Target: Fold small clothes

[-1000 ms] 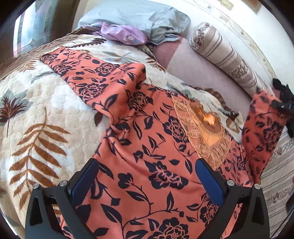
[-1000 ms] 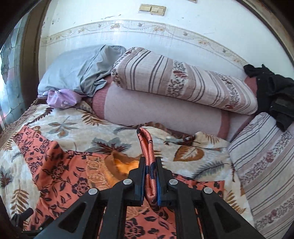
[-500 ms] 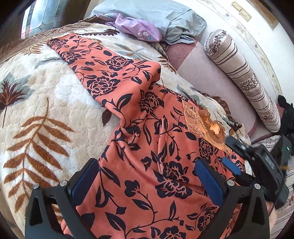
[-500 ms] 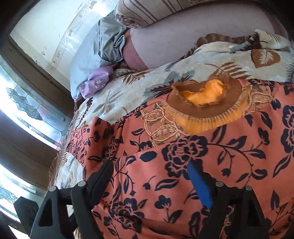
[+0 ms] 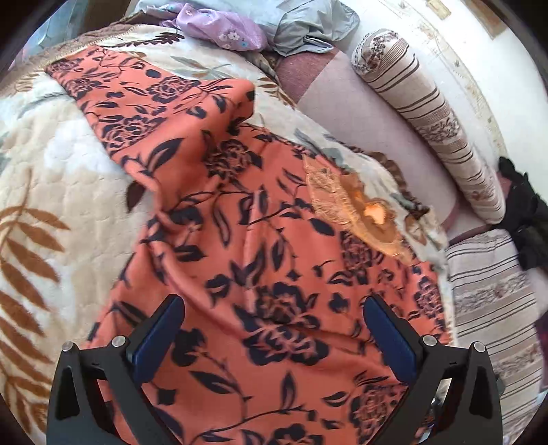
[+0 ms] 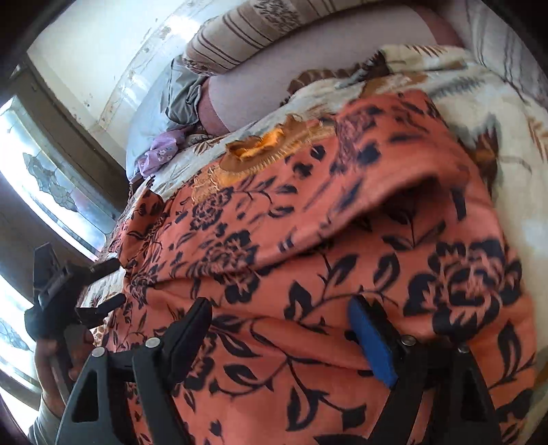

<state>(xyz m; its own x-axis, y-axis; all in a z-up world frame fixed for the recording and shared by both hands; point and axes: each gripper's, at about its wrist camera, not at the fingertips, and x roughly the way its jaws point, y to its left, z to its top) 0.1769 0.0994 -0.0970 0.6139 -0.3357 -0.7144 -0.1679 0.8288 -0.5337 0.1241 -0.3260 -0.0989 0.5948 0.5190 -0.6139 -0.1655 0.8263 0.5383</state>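
Observation:
An orange garment with a dark floral print (image 5: 260, 239) lies spread on the leaf-patterned blanket (image 5: 51, 205). Its embroidered collar (image 5: 363, 212) points toward the pillows. Its left sleeve (image 5: 144, 102) stretches out to the far left. In the right wrist view the right sleeve (image 6: 359, 191) lies folded across the body of the garment (image 6: 308, 308). My left gripper (image 5: 274, 339) is open and empty, hovering over the lower body of the garment. My right gripper (image 6: 284, 328) is open and empty above the garment. The left gripper also shows at the left edge of the right wrist view (image 6: 99, 284).
A striped bolster (image 5: 428, 119) and a pink-mauve cushion (image 5: 359, 113) lie along the wall behind the blanket. A grey pillow (image 5: 291, 24) and a purple cloth (image 5: 222, 27) sit at the far corner. A black item (image 5: 527, 226) lies at the right. A window (image 6: 41, 191) is at the left.
My right gripper, shut on the right sleeve a second ago, has laid it across the garment and opened. It now hovers low over the cloth. My left gripper stayed open and shifted slightly.

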